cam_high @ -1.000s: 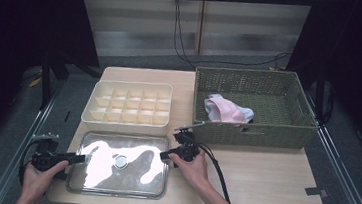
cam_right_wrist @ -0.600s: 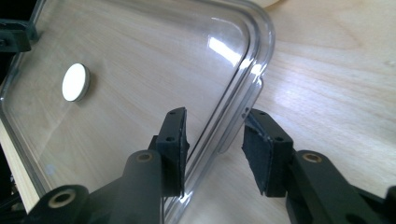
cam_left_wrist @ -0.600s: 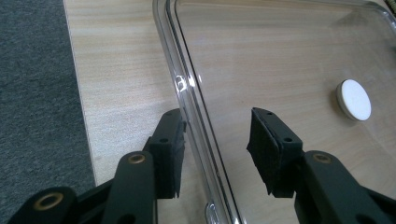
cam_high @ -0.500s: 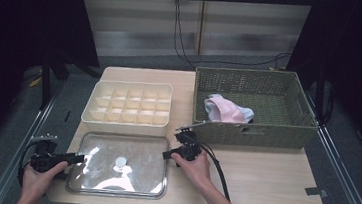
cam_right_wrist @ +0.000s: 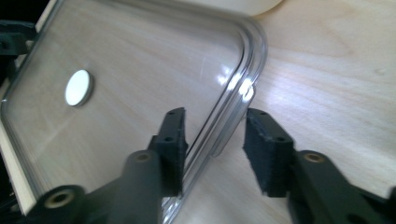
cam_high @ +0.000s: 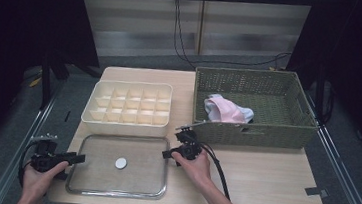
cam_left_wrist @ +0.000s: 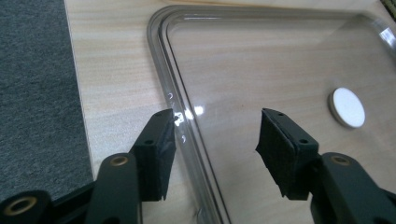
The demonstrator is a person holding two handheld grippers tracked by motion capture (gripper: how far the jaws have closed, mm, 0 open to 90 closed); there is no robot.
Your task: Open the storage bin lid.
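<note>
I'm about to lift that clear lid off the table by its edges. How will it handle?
The clear lid is likely stiff: its moulded rim holds a crisp line in the left gripper view. Its glossy, glare-catching surface suggests the pads may slip. It's broad, thin and flat, so probably light, but lifting with one hand-held gripper alone could let it tilt or swing.

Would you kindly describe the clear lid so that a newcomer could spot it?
On the wooden table, look in front of the cream divided box. The lid lies flat there: a see-through rounded rectangle with a white disc at its centre.
</note>
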